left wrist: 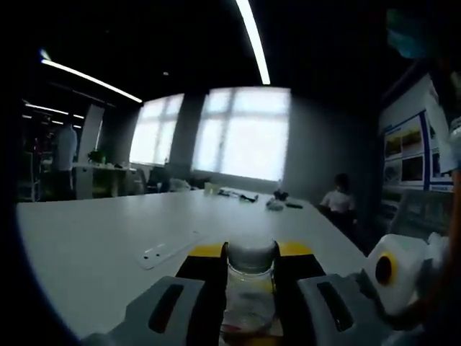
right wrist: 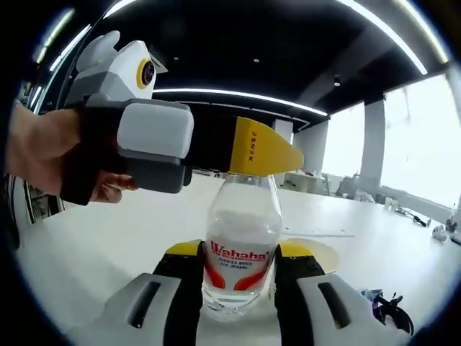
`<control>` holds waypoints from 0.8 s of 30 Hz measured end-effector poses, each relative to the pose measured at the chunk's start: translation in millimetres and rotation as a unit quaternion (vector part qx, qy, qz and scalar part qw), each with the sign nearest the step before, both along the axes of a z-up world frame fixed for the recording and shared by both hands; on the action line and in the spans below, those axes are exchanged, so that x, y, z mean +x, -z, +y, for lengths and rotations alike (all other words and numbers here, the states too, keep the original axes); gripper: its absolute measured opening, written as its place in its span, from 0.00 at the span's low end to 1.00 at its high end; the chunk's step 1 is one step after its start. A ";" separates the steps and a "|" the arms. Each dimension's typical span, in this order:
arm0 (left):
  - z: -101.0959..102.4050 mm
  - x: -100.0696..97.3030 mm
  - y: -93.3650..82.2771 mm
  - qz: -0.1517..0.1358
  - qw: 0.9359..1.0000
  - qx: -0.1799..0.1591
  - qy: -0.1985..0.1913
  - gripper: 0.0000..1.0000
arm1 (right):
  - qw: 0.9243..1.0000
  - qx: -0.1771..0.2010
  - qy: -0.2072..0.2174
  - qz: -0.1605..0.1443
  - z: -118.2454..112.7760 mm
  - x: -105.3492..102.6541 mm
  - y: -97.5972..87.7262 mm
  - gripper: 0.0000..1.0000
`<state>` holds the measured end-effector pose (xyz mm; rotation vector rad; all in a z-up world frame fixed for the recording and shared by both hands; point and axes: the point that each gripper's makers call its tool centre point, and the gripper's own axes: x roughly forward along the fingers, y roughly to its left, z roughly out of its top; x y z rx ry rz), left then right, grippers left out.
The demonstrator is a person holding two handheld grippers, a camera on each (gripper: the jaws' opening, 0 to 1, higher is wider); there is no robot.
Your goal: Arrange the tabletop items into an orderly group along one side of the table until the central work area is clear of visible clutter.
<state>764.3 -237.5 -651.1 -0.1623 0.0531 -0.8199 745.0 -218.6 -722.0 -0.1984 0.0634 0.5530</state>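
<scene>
Left gripper view first: the bottle [left wrist: 251, 288] stands between the jaws of the left hand-held gripper [left wrist: 251, 303], its grey cap level with the yellow jaw tips. The jaws look closed against the bottle's upper part, with no gap visible. Ahead of it lies the pale surface [left wrist: 94, 245], with a flat strip [left wrist: 167, 251] just left of the jaws and small clutter [left wrist: 277, 202] far beyond.

In the right gripper view, the right hand-held gripper [right wrist: 239, 285] grips the same bottle [right wrist: 241, 252] lower down, at the red label, jaws narrowed onto its sides. The left one comes in from the left above, held by a hand [right wrist: 43, 155].

With both on one bottle, I judge that one should release before it is carried to the edge; keep it upright, move slowly.
</scene>
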 end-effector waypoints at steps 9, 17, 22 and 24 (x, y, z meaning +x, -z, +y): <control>-0.2 0.9 -1.8 -0.012 1.000 0.010 -0.007 0.21 | 1.000 -0.017 -0.001 -0.004 1.6 -2.2 1.9 0.38; 0.3 1.0 -4.8 -0.011 1.000 0.002 -0.011 0.25 | 1.000 -0.027 -0.003 -0.003 1.5 -3.3 4.1 0.40; -0.7 -0.7 -5.0 -0.010 1.000 -0.001 -0.010 0.24 | 0.999 -0.032 -0.003 0.001 -0.8 -0.2 5.9 0.38; 0.0 -0.1 -5.2 -0.010 1.000 -0.004 -0.011 0.25 | 0.999 -0.036 -0.005 -0.004 -0.5 -1.1 5.3 0.38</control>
